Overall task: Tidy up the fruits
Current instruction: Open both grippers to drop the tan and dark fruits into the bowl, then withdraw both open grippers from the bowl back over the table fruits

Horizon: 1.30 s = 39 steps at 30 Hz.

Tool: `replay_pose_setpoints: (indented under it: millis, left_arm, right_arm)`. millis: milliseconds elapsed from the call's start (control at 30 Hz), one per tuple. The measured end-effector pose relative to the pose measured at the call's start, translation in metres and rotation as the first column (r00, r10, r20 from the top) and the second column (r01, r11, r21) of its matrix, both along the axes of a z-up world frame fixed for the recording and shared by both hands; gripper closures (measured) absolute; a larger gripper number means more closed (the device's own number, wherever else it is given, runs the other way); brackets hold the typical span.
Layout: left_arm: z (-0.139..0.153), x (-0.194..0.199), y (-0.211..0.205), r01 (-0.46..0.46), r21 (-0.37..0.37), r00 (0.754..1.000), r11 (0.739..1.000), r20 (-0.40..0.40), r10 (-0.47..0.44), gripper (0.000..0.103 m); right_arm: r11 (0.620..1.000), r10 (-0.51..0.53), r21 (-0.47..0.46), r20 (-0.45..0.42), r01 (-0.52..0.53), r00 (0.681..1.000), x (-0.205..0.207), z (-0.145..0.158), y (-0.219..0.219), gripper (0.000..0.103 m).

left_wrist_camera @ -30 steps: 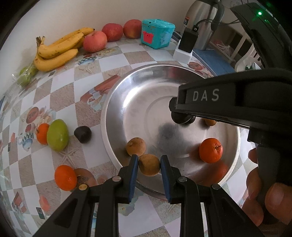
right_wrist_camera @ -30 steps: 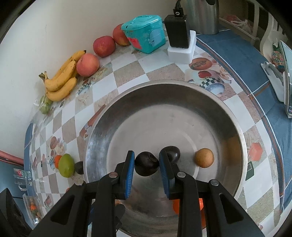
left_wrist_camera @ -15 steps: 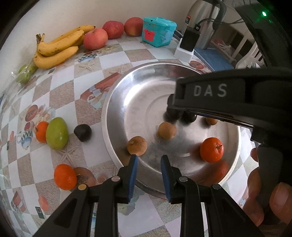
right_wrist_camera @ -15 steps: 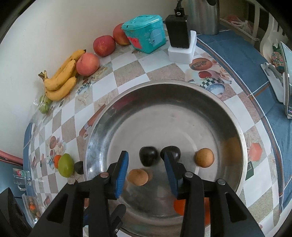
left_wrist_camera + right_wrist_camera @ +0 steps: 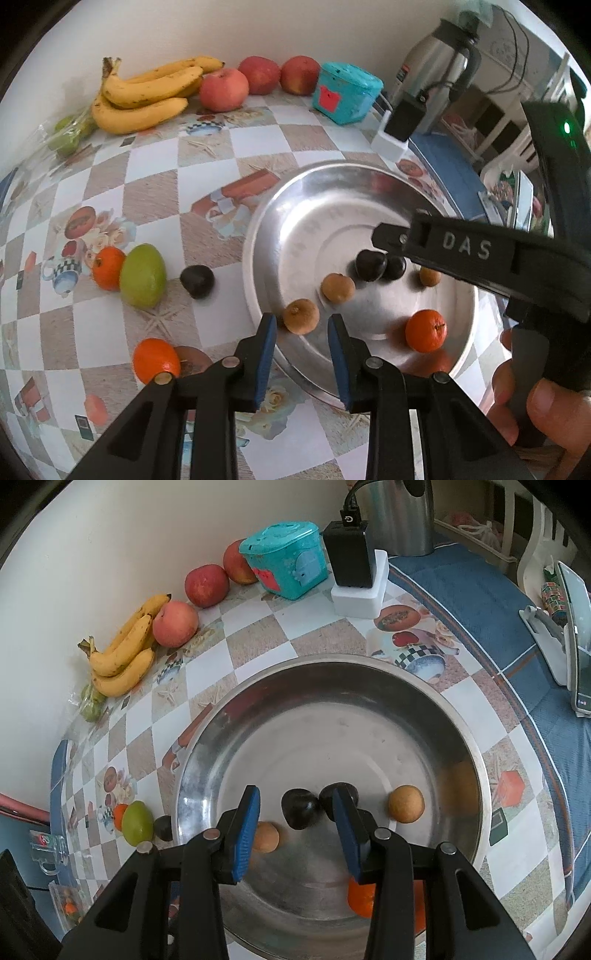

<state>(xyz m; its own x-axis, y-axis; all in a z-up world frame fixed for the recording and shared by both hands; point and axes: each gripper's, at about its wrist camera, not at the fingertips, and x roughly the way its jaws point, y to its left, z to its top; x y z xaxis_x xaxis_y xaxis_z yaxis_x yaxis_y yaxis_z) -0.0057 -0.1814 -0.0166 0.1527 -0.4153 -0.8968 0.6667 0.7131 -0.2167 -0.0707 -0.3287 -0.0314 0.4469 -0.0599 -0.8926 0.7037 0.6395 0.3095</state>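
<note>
Both tongs are released and hold nothing: the left tongs [image 5: 301,345] have just been opening, with only the near rim of the metal bowl [image 5: 266,221] showing through their gap, and the right tongs [image 5: 295,829] have opened too, their blue pads apart over the bowl floor. A second ago each gripped a fruit; now the brown fruit [image 5: 338,287] that the left let go lies free in the bowl, at about 1 o'clock from its sister brown fruit [image 5: 301,316], and the dark plum [image 5: 300,808] from the right sits loose between the right pads, touching neither, just beside a second dark plum [image 5: 338,795] at its 2 o'clock. Two more fruits therefore count as delivered. An orange [image 5: 424,330] and a third brown fruit [image 5: 429,276] also rest inside. Outside on the table [image 5: 207,229], at the bowl's 9 o'clock, a dark plum [image 5: 197,280], a green mango [image 5: 142,276] and two oranges [image 5: 108,267] wait, likely next.
</note>
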Motion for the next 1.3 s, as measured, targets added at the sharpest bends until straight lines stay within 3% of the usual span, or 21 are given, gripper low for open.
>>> replay_pose_setpoints:
  millis: [267, 467, 900, 1067, 1133, 1200, 1300]
  left_arm:
    - [0.004, 0.024, 0.021, -0.109, -0.030, 0.994, 0.994, -0.023, 0.108, 0.071]
    - [0.006, 0.044, 0.044, -0.224, -0.042, 0.974, 0.974, -0.043, 0.222, 0.071]
    - [0.004, 0.074, 0.093, -0.460, -0.015, 0.887, 0.888, -0.064, 0.458, 0.071]
    - [-0.005, 0.078, 0.101, -0.497, 0.030, 0.863, 0.867, -0.084, 0.497, 0.071]
    - [-0.007, 0.079, 0.104, -0.508, 0.043, 0.856, 0.860, -0.085, 0.510, 0.067]
    - [-0.006, 0.079, 0.106, -0.519, 0.053, 0.850, 0.853, -0.072, 0.522, 0.044]
    - [-0.002, 0.079, 0.108, -0.531, 0.050, 0.845, 0.846, -0.047, 0.533, 0.040]
  right_arm:
    - [1.000, 0.008, 0.000, -0.003, -0.008, 1.000, 0.001, 0.000, 0.001, 0.061]
    - [1.000, 0.022, -0.002, -0.008, -0.022, 1.000, 0.003, -0.001, 0.003, 0.061]
    - [0.997, 0.070, -0.022, -0.017, -0.070, 0.997, 0.010, 0.000, 0.010, 0.061]
    - [0.995, 0.090, -0.030, -0.028, -0.091, 0.996, 0.013, -0.002, 0.013, 0.061]
    - [0.994, 0.100, -0.042, -0.037, -0.102, 0.994, 0.015, -0.002, 0.016, 0.051]
    - [0.992, 0.111, -0.059, -0.044, -0.113, 0.993, 0.017, -0.002, 0.018, 0.033]
    - [0.989, 0.125, -0.077, -0.051, -0.129, 0.991, 0.019, -0.001, 0.022, 0.031]
